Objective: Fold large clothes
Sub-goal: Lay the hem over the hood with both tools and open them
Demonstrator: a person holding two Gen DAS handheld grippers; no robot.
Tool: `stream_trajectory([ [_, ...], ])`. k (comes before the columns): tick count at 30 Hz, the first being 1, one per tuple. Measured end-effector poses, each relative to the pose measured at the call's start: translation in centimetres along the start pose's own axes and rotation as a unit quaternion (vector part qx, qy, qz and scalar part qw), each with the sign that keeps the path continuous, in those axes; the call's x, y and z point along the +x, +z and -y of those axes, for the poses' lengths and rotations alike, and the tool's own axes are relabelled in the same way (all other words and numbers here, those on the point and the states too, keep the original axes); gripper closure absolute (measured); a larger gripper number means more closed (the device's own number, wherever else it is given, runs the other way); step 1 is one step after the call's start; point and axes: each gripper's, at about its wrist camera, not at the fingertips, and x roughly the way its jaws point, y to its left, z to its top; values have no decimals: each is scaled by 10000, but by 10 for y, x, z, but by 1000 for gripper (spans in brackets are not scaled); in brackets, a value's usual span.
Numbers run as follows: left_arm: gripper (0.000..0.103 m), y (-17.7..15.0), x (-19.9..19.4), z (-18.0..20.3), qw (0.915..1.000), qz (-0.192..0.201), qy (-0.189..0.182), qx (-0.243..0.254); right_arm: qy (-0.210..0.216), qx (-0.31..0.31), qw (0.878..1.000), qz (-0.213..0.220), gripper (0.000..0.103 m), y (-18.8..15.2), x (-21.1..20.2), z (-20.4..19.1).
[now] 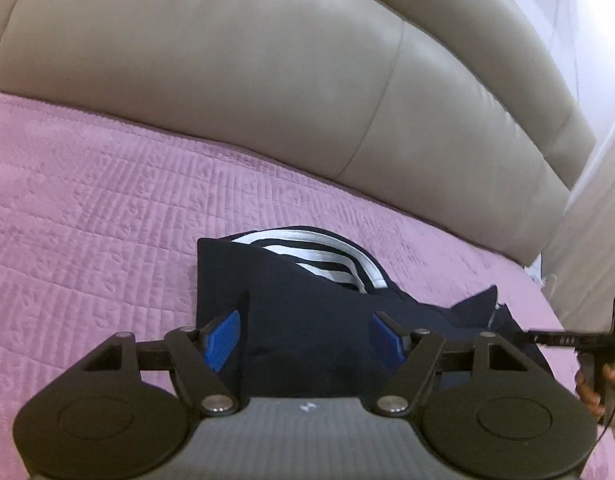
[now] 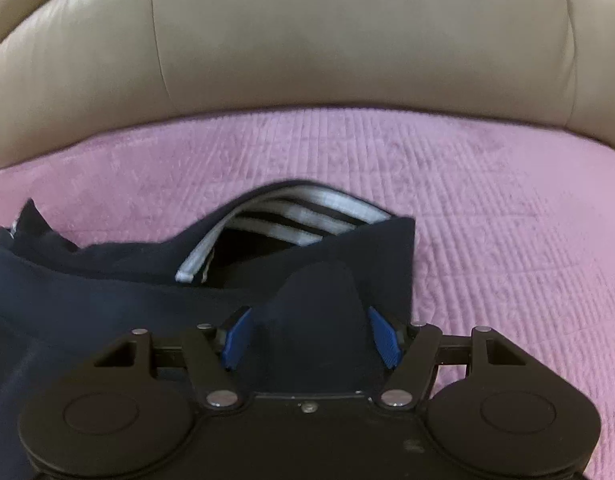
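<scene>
A dark navy garment (image 1: 307,312) with white stripes (image 1: 327,256) lies on a pink quilted cover (image 1: 107,220). My left gripper (image 1: 305,340) is open, its blue pads (image 1: 223,340) either side of a raised fold of the navy fabric near the garment's left corner. In the right wrist view the same garment (image 2: 107,280) spreads to the left, white stripes (image 2: 291,216) showing at its far edge. My right gripper (image 2: 309,338) is open, its blue pads (image 2: 237,336) wide apart around a bunched hump of fabric at the garment's right corner.
A beige leather sofa back (image 1: 227,72) rises behind the pink cover (image 2: 487,220). The other gripper and the hand holding it (image 1: 591,364) show at the right edge of the left wrist view. A white wall (image 1: 599,200) stands at far right.
</scene>
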Motion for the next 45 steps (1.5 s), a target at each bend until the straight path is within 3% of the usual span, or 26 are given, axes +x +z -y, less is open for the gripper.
stream_trajectory([
  [2, 29, -2, 9, -2, 10000, -56, 33, -32, -100, -121, 9999, 31, 49, -7, 0, -6],
  [3, 29, -2, 13, -2, 9999, -62, 142, -16, -129, -231, 9996, 55, 82, -10, -5, -10],
  [4, 30, -3, 13, -1, 9996, -33, 275, -15, -158, -343, 9992, 110, 86, -13, -9, -14],
  [6, 38, -5, 16, -1, 9997, -48, 238, -79, -283, -575, 9972, 375, 89, -20, -20, -25],
  [9, 88, -9, 11, 12, 9994, 111, 228, 242, -388, -791, 9935, 723, 91, -28, -43, -39],
  [12, 90, -15, -11, 33, 9959, 558, 359, 622, -546, -894, 9871, 1213, 92, -28, -77, -50],
  [15, 90, -9, -43, 46, 9934, 1004, 140, 543, -739, -847, 9754, 1894, 92, -10, -111, -52],
  [18, 90, 9, -63, 54, 9872, 1509, 100, 501, -843, -726, 9659, 2340, 92, 18, -115, -49],
  [20, 90, 22, -61, 53, 9840, 1734, 72, 405, -878, -607, 9675, 2293, 92, 33, -93, -46],
  [22, 90, 32, -48, 55, 9813, 1822, 363, 505, -970, -611, 9721, 2047, 92, 39, -55, -44],
  [27, 90, 20, 32, 29, 9822, 1284, 1327, 342, -1167, -553, 9860, 1052, 90, 24, 40, -39],
  [30, 89, -1, 63, 19, 9789, 900, 1770, 480, -1239, -507, 9874, 847, 80, 14, 57, -33],
  [31, 88, -8, 69, 18, 9783, 780, 1830, 574, -1230, -468, 9880, 802, 68, 14, 59, -31],
  [33, 84, -16, 70, 17, 9764, 750, 1915, 661, -1241, -421, 9891, 671, 60, 17, 58, -29],
  [35, 82, -12, 69, 19, 9754, 729, 1969, 668, -1096, -341, 9914, 624, 60, 21, 37, -29],
  [39, 83, -6, 43, 39, 9662, 927, 2195, 986, -520, -373, 9935, 940, 56, 10, -51, -39],
  [41, 83, -7, 8, 58, 9629, 1167, 2149, 1142, -409, -451, 9933, 978, 56, -5, -90, -54],
  [42, 83, -10, -10, 68, 9636, 1216, 2071, 1178, -359, -400, 9946, 887, 61, -13, -100, -62],
  [43, 83, -14, -23, 76, 9665, 1167, 1968, 1160, -257, -295, 9965, 736, 77, -23, -107, -70],
  [45, 83, -25, -40, 86, 9762, 947, 1738, 893, 116, -124, 9990, 409, 99, -43, -108, -90],
])
